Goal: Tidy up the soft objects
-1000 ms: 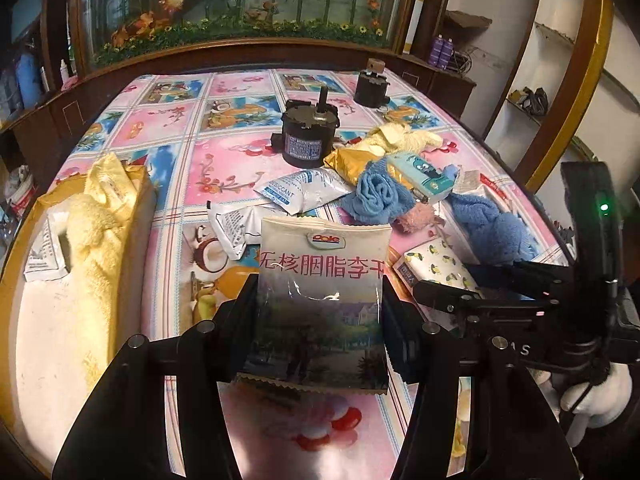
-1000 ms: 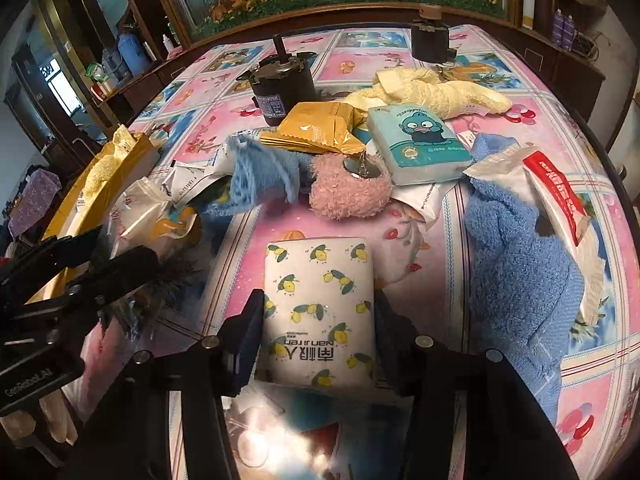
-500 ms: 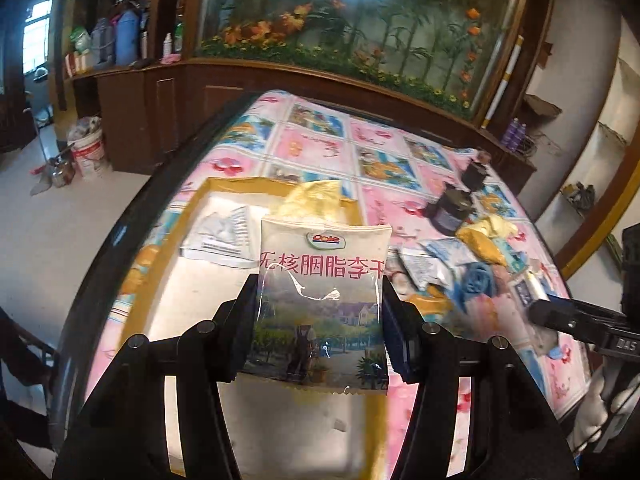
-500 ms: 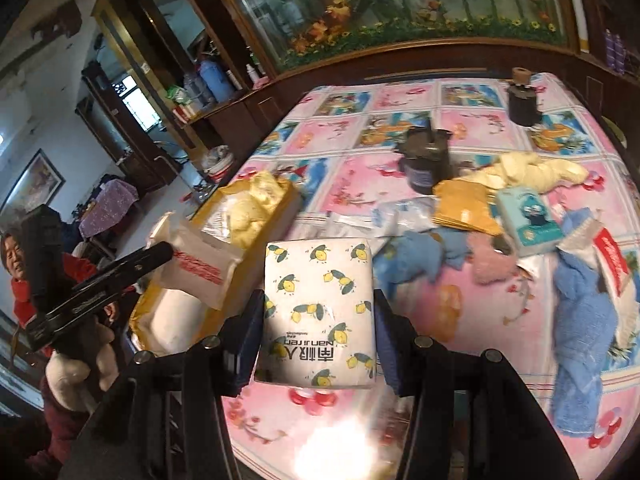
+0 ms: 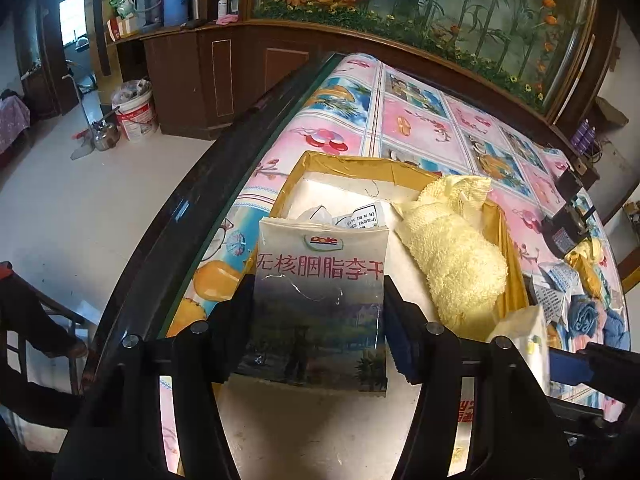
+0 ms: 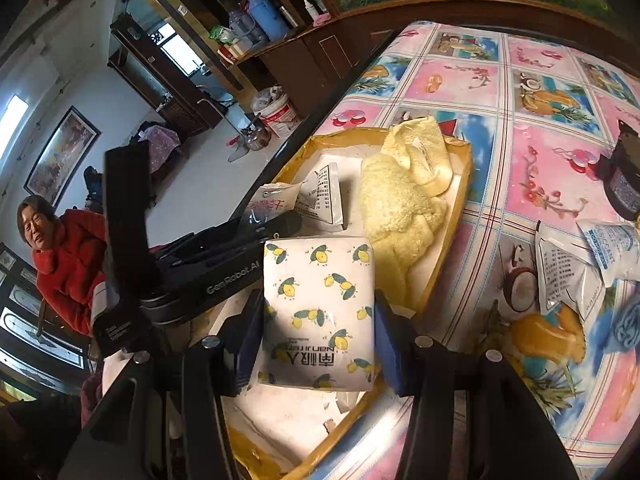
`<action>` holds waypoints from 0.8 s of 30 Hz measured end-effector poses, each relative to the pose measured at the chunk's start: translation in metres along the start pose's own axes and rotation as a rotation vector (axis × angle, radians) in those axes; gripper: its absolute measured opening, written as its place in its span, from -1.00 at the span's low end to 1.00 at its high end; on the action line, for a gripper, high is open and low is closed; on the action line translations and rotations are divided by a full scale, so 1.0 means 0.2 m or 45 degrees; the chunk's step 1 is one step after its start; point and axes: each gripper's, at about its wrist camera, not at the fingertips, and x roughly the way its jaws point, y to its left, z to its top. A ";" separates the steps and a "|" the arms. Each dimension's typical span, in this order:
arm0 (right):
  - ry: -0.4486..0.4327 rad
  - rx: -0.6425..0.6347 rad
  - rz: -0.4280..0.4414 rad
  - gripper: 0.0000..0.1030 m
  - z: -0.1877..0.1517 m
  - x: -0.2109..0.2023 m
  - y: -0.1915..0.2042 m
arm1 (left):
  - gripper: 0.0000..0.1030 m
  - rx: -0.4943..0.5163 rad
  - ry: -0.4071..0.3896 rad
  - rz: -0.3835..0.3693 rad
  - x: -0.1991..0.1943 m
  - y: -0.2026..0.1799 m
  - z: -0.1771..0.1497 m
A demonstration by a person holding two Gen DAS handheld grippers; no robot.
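Right now my left gripper [image 5: 318, 312] has the plum snack pouch [image 5: 320, 300] between its jaws, and they are opening; the pads still look to be against the pouch edges, though the pad faces are hard to read. Pouch hangs upright over the yellow-walled box [image 5: 352, 166], at its near end. My right gripper [image 6: 318, 328] is clamped on the lemon-print tissue pack [image 6: 318, 308], jaws partway apart with the pads pressing both sides, also over the box, just right of the left gripper's body.

Inside the box: yellow towel [image 5: 452, 264] along the right wall, one end draped over the far corner, and a white printed sachet [image 6: 324, 196] near the far-left corner. Box sits at the left edge of the table [image 5: 420, 128], on the fruit-pattern cloth.

Versus a second ago: both grippers were over the clutter mid-table with the same items held; both have swung left to the box. Left jaws were tighter then.

Remaining pile is at the right edge of both views: more sachets [image 6: 568, 272], a blue cloth [image 5: 584, 316], a dark round device [image 6: 624, 184] cut off by the frame. Box floor under the pouch and pack is hidden. A person in a red jacket [image 6: 64, 256] sits beyond the left table edge.
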 end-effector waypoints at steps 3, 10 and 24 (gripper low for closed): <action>0.005 0.038 0.005 -0.02 0.03 0.04 -0.03 | 0.21 -0.021 0.006 -0.011 0.01 0.01 0.00; -0.040 0.043 0.019 0.05 0.05 0.06 -0.03 | 0.22 -0.064 0.003 -0.045 0.00 0.02 0.02; 0.037 -0.082 -0.018 0.35 0.02 -0.05 -0.01 | 0.22 -0.083 -0.119 -0.149 -0.29 0.02 -0.01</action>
